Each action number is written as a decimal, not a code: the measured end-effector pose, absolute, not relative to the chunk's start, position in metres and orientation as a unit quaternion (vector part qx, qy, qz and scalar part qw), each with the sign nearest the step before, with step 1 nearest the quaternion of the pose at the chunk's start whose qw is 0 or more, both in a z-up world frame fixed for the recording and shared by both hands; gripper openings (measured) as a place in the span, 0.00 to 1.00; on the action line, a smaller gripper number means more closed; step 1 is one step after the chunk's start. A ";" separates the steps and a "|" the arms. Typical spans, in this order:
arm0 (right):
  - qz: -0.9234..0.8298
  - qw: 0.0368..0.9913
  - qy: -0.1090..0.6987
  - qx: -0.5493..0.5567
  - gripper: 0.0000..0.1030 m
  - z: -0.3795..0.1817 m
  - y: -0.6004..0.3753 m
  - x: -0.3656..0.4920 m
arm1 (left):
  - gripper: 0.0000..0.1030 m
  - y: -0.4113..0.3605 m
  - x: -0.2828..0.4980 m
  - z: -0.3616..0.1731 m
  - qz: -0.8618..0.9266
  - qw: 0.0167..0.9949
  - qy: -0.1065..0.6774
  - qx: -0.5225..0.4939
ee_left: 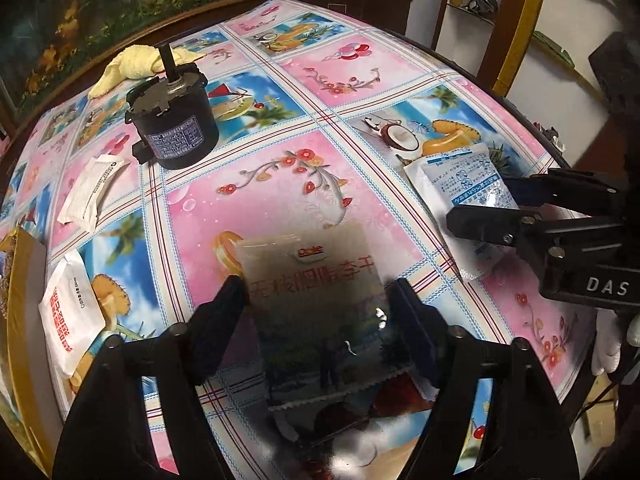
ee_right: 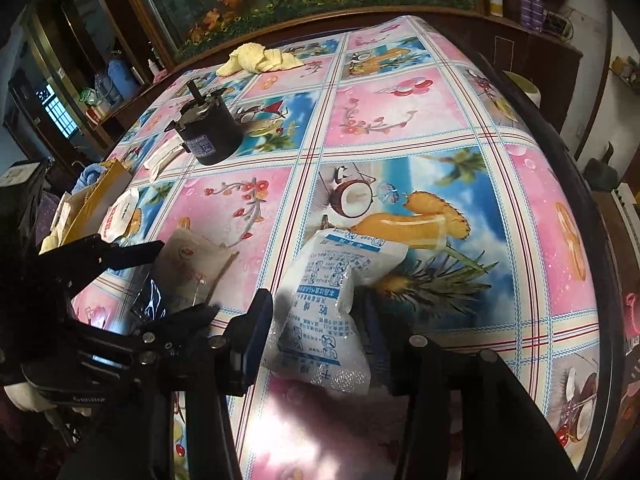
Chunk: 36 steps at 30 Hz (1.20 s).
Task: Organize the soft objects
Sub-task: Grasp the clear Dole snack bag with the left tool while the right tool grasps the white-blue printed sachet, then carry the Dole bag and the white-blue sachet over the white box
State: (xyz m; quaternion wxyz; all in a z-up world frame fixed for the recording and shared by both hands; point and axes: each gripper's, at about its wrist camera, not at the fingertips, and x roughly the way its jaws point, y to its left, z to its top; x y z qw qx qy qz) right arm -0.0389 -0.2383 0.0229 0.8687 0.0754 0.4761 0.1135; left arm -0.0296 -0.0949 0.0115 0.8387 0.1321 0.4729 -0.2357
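Note:
A glossy snack pouch (ee_left: 316, 300) with red print lies on the flowered tablecloth (ee_left: 256, 200). My left gripper (ee_left: 317, 294) straddles it, and both pads touch its side edges. In the right wrist view the same pouch (ee_right: 192, 260) looks bowed between the left gripper (ee_right: 176, 280) fingers. A white desiccant bag (ee_right: 324, 312) with blue print stands crumpled between the fingers of my right gripper (ee_right: 316, 314). A dark gap shows beside its left finger (ee_right: 256, 320), so the jaws stand open around it. The left wrist view shows the right gripper (ee_left: 488, 204) over that bag (ee_left: 464, 176).
A black motor (ee_left: 172, 120) stands at the far left, with a yellow cloth (ee_left: 132, 64) behind it. Two white packets (ee_left: 92, 196) (ee_left: 68, 312) lie near an open yellow box (ee_right: 100, 196) at the left edge. A white-gloved hand (ee_left: 612, 344) shows at the right.

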 end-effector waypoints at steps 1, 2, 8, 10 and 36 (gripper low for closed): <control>0.108 0.871 0.474 0.074 0.48 0.023 -0.237 -0.038 | 0.62 -0.092 -0.031 0.012 -0.236 0.838 0.474 0.128; 0.103 0.873 0.472 0.068 0.48 0.023 -0.235 -0.037 | 0.61 -0.089 -0.032 0.013 -0.236 0.840 0.473 0.123; 0.084 0.880 0.467 0.017 0.34 0.022 -0.220 -0.041 | 0.59 -0.057 -0.040 0.022 -0.242 0.844 0.476 0.050; 0.090 0.879 0.467 0.028 0.30 0.023 -0.220 -0.043 | 0.59 -0.046 -0.045 0.029 -0.241 0.849 0.469 0.025; 0.290 0.858 0.419 0.066 0.27 0.087 -0.079 -0.055 | 0.59 0.235 -0.135 0.093 -0.037 0.916 0.359 -0.173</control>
